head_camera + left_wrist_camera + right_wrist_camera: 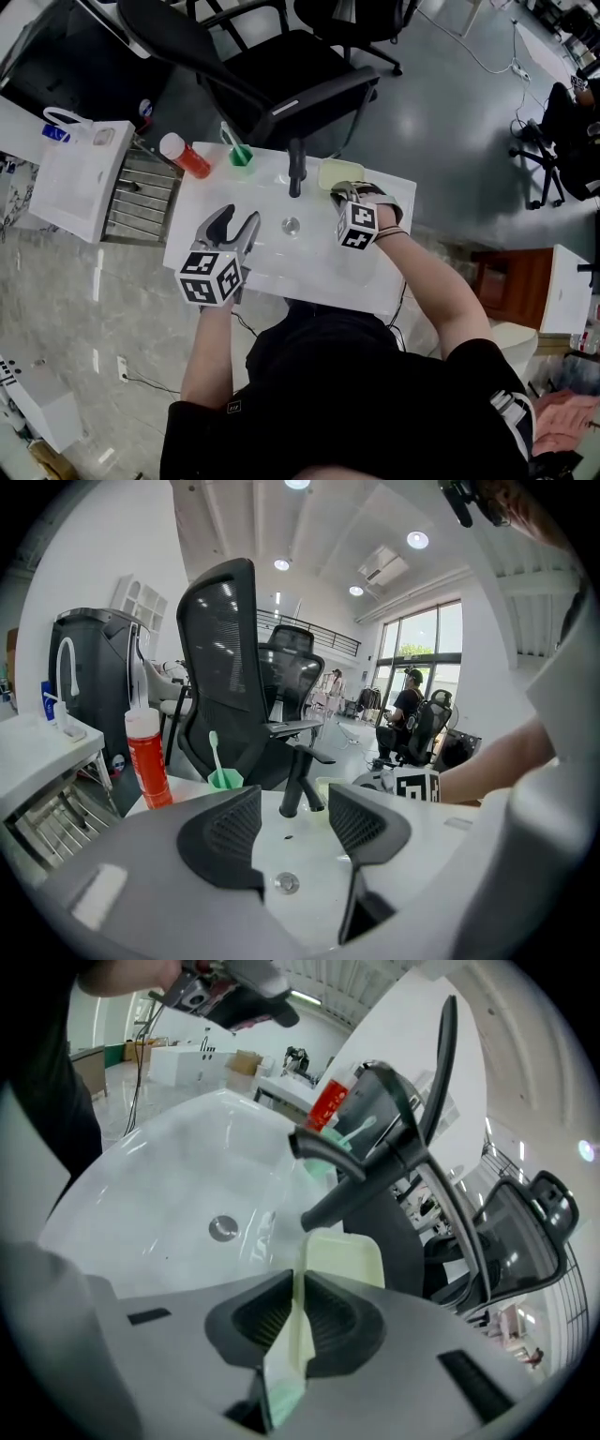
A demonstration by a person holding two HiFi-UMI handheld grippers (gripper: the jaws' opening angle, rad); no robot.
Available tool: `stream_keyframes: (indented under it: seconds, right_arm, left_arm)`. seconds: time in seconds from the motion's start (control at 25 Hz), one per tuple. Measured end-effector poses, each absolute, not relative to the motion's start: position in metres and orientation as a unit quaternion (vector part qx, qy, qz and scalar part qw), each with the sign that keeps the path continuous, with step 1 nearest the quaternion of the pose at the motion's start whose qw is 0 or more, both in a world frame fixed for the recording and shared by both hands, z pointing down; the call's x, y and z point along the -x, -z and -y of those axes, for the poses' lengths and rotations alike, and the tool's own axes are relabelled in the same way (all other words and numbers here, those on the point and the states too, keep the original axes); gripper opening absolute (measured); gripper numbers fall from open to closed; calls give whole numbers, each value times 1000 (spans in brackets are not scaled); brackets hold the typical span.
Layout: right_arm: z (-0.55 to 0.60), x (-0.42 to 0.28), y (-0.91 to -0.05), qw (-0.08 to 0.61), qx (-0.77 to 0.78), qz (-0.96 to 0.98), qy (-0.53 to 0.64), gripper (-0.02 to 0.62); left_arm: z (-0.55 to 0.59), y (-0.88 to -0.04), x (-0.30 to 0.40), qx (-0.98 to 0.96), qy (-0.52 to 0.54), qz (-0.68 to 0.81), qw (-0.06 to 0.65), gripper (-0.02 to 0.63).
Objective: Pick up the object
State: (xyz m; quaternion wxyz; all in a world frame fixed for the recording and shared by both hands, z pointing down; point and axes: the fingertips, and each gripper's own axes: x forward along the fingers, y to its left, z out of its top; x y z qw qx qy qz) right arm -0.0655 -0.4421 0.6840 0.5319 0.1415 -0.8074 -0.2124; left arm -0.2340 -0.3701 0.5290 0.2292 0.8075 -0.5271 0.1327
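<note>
A pale yellow-green shallow dish (339, 173) is at the back right corner of the white sink (272, 267), just right of the black faucet (296, 169). My right gripper (345, 195) is shut on the dish's near wall; in the right gripper view the thin wall (298, 1335) runs between both pads and the dish (345, 1255) juts out past the jaws. I cannot tell whether the dish still touches the counter. My left gripper (236, 220) hovers over the sink's left side, open and holding nothing (293, 810).
A red bottle (186, 156) and a green cup with a toothbrush (241, 155) stand on the sink's back left edge. The drain (291, 225) lies mid-basin. A metal dish rack (141, 192) and a white bag (80, 178) are at left. A black office chair (272, 75) stands behind.
</note>
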Motion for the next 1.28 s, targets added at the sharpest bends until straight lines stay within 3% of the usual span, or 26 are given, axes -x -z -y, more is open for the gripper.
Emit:
stream_keyframes:
  seconds: [0.6, 0.88, 1.28]
  right_arm:
    - [442, 48, -546, 383, -252, 877, 144, 46]
    - [422, 19, -487, 229, -307, 923, 17, 44]
    - [411, -39, -423, 73, -391, 917, -33, 32]
  left_arm:
    - [390, -488, 224, -828, -115, 516, 187, 232]
    - [397, -467, 223, -834, -104, 516, 166, 230]
    - [408, -441, 228, -835, -84, 525, 140, 222]
